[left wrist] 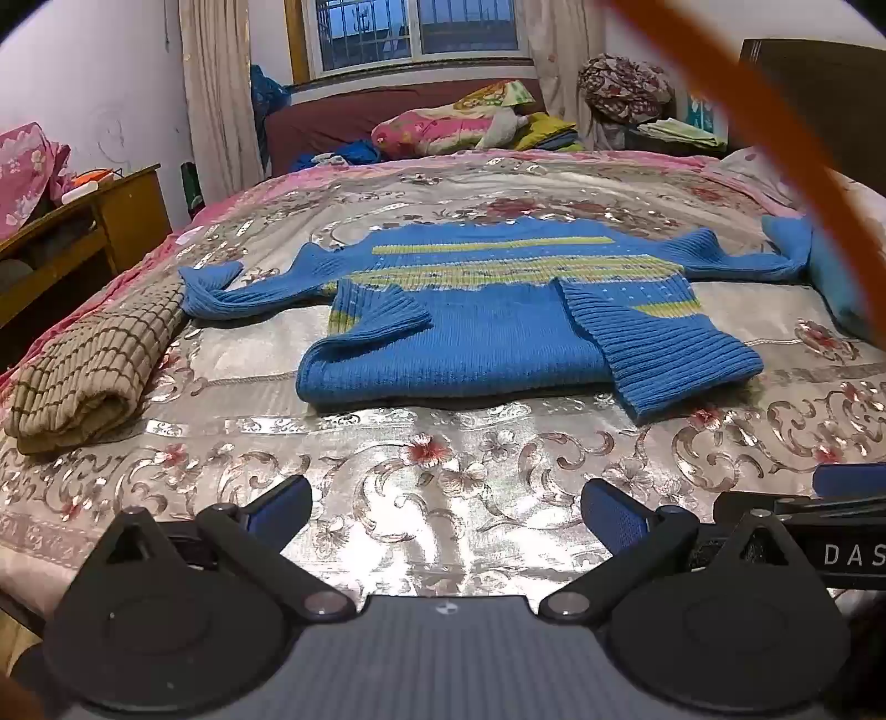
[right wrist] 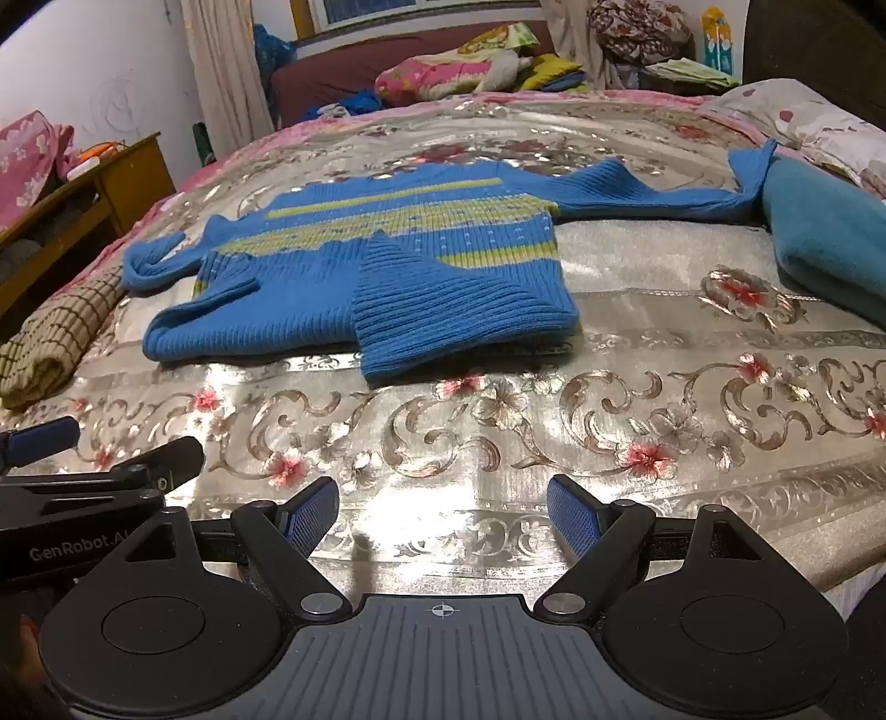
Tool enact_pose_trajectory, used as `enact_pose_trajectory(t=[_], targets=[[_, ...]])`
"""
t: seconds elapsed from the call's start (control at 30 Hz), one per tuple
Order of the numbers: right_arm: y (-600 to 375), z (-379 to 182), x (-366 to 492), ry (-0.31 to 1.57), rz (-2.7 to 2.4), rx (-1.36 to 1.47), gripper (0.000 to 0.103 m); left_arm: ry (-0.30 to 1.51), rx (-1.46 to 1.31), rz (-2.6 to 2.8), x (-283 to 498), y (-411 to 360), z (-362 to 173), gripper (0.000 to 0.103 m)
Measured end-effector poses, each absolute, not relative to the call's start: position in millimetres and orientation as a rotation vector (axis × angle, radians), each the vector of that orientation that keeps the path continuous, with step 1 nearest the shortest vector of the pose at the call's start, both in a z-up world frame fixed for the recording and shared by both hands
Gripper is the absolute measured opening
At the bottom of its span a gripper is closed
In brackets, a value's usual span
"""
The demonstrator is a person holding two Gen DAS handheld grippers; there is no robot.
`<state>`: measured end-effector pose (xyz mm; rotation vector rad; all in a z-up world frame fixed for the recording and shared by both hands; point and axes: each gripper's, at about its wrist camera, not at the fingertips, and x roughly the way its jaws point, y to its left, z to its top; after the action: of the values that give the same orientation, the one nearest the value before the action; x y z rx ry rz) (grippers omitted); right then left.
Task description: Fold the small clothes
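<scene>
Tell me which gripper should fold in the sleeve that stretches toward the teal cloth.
Right. The right gripper is open and empty, and that sleeve lies on its side, by the teal cloth. The left gripper, also open, sits farther left.

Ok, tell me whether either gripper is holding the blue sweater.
No: the left gripper and right gripper are both open, short of the blue sweater.

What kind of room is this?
Most likely a bedroom at home. A big bed with a flowery cover fills the view, a blue sweater lies on it, and there's a curtained window behind.
</scene>
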<state>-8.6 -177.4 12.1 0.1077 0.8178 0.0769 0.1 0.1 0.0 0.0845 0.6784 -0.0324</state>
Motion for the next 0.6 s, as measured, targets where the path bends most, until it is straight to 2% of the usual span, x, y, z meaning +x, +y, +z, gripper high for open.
enact_pose_trajectory(t=[0.6], targets=[[-178.0,9.1,-7.8,0.822,0.08,0.109,0.084,0.701,0.057,-0.042,0.3,1.0,-3.9,0.103]])
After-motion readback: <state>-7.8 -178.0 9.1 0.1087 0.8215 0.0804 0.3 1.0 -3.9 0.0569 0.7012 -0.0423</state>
